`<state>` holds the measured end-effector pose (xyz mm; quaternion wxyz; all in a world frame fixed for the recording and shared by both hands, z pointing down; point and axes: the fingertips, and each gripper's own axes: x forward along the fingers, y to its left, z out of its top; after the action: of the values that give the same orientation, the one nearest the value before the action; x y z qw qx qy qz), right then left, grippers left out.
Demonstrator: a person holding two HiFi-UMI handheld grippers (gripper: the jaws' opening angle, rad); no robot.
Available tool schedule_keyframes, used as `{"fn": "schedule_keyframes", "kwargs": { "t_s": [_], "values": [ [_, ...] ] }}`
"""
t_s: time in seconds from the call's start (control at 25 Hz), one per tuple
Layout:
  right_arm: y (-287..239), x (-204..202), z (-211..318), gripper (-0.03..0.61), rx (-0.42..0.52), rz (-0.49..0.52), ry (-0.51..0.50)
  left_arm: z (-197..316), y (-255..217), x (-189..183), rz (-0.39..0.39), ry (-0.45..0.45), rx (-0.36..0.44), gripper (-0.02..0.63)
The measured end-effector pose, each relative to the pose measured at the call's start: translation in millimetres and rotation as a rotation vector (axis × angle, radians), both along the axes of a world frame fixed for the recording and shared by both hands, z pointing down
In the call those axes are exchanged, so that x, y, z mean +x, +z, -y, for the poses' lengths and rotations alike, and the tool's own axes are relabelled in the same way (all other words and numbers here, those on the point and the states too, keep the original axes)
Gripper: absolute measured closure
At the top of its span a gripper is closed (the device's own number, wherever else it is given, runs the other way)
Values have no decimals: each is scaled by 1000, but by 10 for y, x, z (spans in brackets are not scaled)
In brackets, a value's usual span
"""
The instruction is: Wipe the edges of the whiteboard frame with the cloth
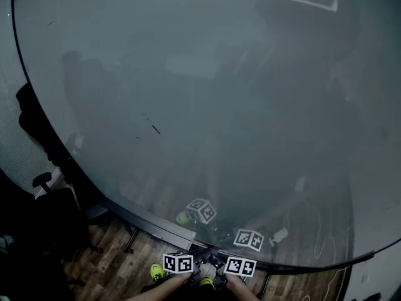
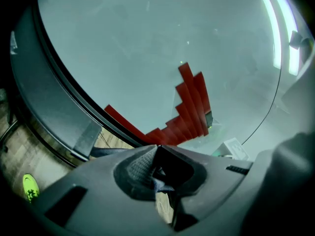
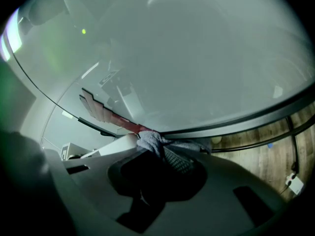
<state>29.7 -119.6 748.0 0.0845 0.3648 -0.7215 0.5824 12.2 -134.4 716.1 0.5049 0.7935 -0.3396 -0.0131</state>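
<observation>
So, at the far left of the head view a dark office chair (image 1: 53, 199) stands on the wooden floor (image 1: 119, 271). The whiteboard (image 1: 219, 93) eats up pretty much the rest of that view, glossy and dim. Its dark frame (image 1: 150, 224) runs from the left side down across to the lower right.

Bottom centre, the 2 grippers sit close side by side right at that lower edge.

In the left gripper view, the left gripper (image 2: 158, 173) has its jaws pinched together on a small fold of the grey cloth (image 2: 162, 185). The frame sweeps from upper left down toward the jaws. A red stepped shape (image 2: 189, 112) shows on the board's surface, and 1 yellow-green shoe (image 2: 30, 188) sits at lower left.

Over in the right gripper view, the right gripper (image 3: 160, 154) is clamped on a bigger bunch of the same cloth. That bunch is pressed right up against the frame's edge at the middle of the view, with floorboards showing at the right.
</observation>
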Motion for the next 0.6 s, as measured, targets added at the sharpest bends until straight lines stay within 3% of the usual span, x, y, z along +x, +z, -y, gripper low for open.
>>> {"fn": "schedule_keyframes", "kwargs": {
  "t_s": [0.2,0.6],
  "values": [
    [0,-92,44,506,-15,14,11,56,-41,-98,11,-4,8,578],
    [-109,-358,66,506,26,38,-24,27,-156,-345,-44,-46,-35,578]
  ]
}}
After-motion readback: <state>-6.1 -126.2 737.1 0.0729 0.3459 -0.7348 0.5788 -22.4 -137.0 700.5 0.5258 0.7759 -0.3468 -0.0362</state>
